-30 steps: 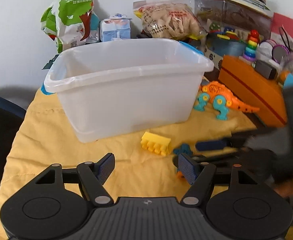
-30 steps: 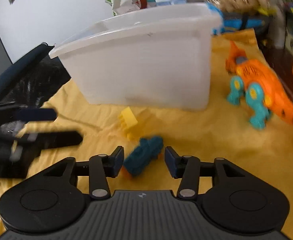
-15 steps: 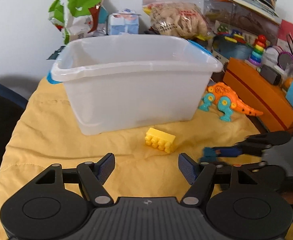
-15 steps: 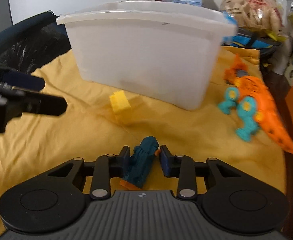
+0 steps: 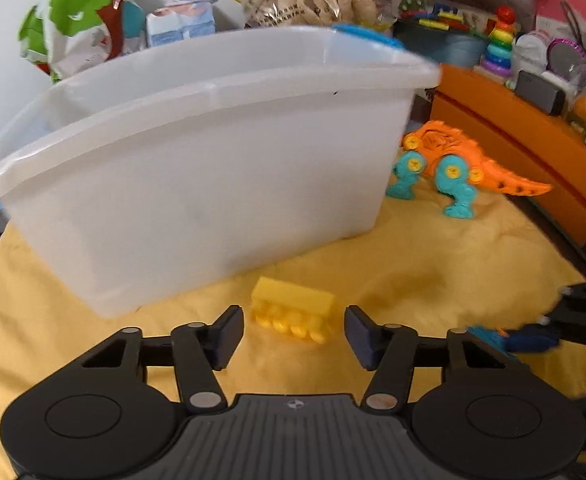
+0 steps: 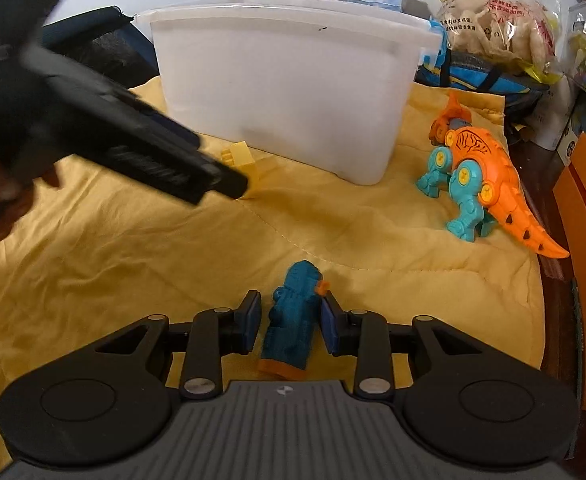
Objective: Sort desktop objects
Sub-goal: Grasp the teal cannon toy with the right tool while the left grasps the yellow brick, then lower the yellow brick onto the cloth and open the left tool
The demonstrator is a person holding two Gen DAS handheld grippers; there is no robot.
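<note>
Both wrist cameras looked forward and steeply down along their jaws, close above the yellow cloth [image 5: 413, 248]. The left view faced the white bin [image 5: 197, 168] squarely; the right saw it from farther right. Both shared the bin, yellow brick [image 5: 291, 312] and orange dinosaur [image 6: 481, 168].

Yellow quilt [image 5: 413, 256], white bin [image 5: 197, 168], brick [image 5: 293, 308], dinosaur [image 5: 449, 156]

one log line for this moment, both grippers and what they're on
left gripper: closing around yellow block, not gripped | right gripper: shut on teal toy | white bin: no toys seen inside
</note>
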